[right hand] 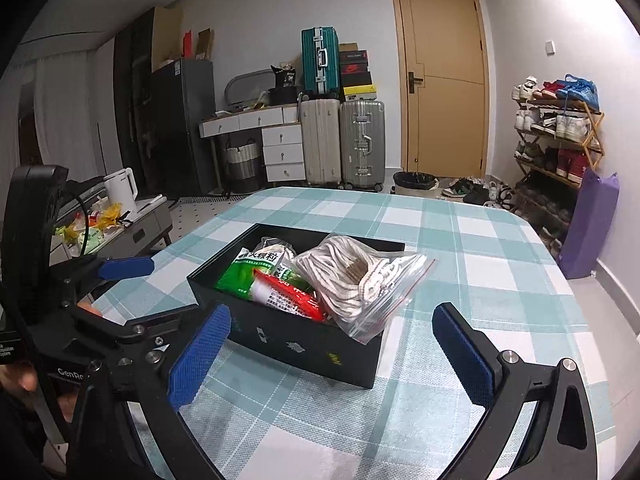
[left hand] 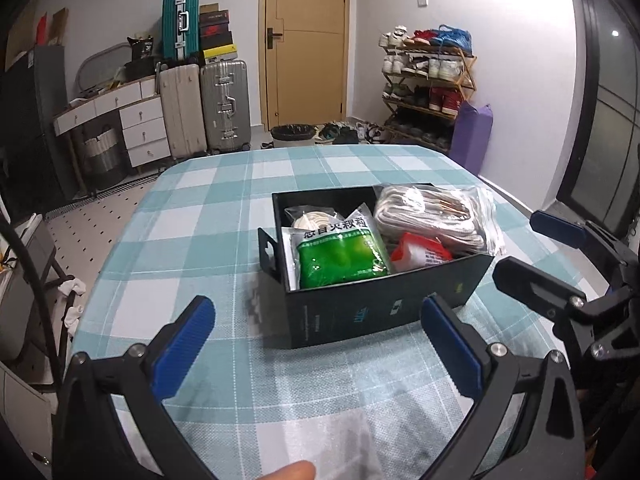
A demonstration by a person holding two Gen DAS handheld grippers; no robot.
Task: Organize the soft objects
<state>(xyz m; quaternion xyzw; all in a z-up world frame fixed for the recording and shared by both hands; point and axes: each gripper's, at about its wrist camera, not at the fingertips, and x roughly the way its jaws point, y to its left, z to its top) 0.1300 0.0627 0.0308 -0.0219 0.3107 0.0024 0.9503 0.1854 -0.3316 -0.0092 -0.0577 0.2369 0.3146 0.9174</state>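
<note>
A black open box (left hand: 360, 312) (right hand: 288, 344) stands on the checked table. Inside lie a green packet (left hand: 340, 256) (right hand: 236, 274), a red packet (left hand: 420, 250) (right hand: 292, 292), a small clear bag with a cream item (left hand: 312, 220) (right hand: 276, 250), and a zip bag of white rope (left hand: 432, 216) (right hand: 352, 276) that overhangs the box's right corner. My left gripper (left hand: 318, 304) (right hand: 160, 292) hovers open just short of the box's front wall, holding nothing. My right gripper (right hand: 332, 312) (left hand: 528, 248) stands open beside it, also near the front wall, with nothing between its fingers.
The table (left hand: 224, 208) (right hand: 480, 248) has a teal and white checked cloth. Behind it are suitcases (left hand: 224, 108), a door (left hand: 304, 40), a shoe rack (left hand: 428, 84) and a purple bag (right hand: 588, 224). To the left, a low side table carries a white kettle (right hand: 120, 190).
</note>
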